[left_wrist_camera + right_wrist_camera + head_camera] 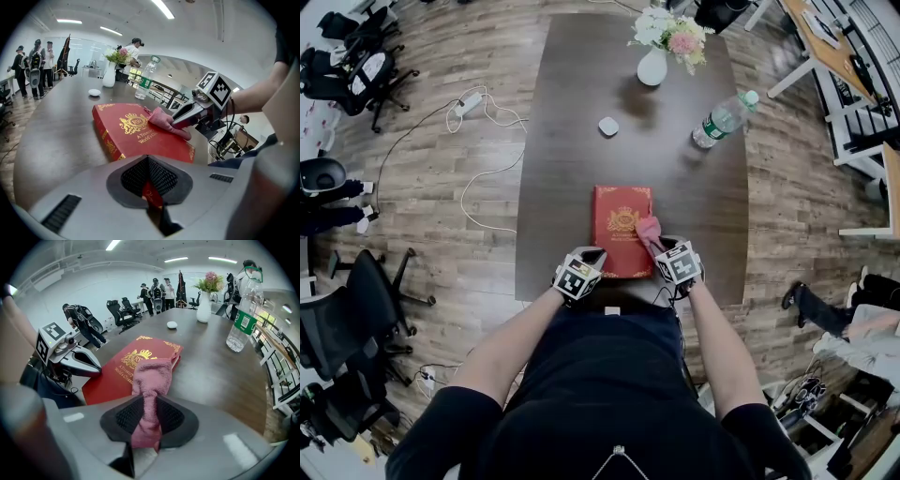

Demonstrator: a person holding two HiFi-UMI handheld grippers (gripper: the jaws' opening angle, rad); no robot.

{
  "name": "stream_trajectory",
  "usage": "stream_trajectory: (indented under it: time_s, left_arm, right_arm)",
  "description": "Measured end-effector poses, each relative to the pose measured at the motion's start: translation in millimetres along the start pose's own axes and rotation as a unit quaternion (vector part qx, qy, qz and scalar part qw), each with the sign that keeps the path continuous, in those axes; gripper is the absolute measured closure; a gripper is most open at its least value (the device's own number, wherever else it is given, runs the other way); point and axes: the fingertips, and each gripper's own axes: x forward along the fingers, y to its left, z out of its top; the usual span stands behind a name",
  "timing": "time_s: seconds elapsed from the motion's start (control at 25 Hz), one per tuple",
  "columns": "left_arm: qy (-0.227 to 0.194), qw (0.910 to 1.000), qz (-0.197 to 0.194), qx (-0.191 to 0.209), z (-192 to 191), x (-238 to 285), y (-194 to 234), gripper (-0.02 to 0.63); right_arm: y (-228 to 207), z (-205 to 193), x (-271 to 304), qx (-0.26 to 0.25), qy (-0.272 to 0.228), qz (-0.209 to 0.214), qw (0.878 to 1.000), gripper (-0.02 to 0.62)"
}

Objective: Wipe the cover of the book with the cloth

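Observation:
A red book [617, 217] with gold print lies flat near the dark table's front edge. My left gripper [592, 256] is at its near left corner, and in the left gripper view the jaws [151, 190] are shut on a sliver of the red cover [136, 136]. Over the book's near right part, my right gripper [660, 246] is shut on a pink cloth [649, 229]. The cloth [151, 373] hangs out of the jaws [147, 416] and rests on the cover [119, 373]. The left gripper view shows the cloth [163, 120] pressed down by the right gripper [183, 118].
A white vase of flowers [654, 58], a small white puck [608, 126] and a water bottle [723, 116] stand farther back on the table [572, 169]. Office chairs [356, 61] and cables [483, 183] are on the floor to the left. People stand far off.

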Motion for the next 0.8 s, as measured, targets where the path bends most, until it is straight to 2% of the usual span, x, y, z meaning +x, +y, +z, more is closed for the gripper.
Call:
stream_trajectory:
  time_s: [0.24, 0.8]
  left_arm:
    - [0.008, 0.9998, -0.012, -0.012, -12, -7, -6, 0.611]
    - [0.005, 0.9998, -0.015, -0.015, -11, -6, -8, 0.611]
  right_arm:
    - [-1, -1, 0, 0.001, 0.0, -0.006, 1.0, 0.502]
    - [9, 11, 4, -0.053, 0.023, -0.013, 0.998, 0.502]
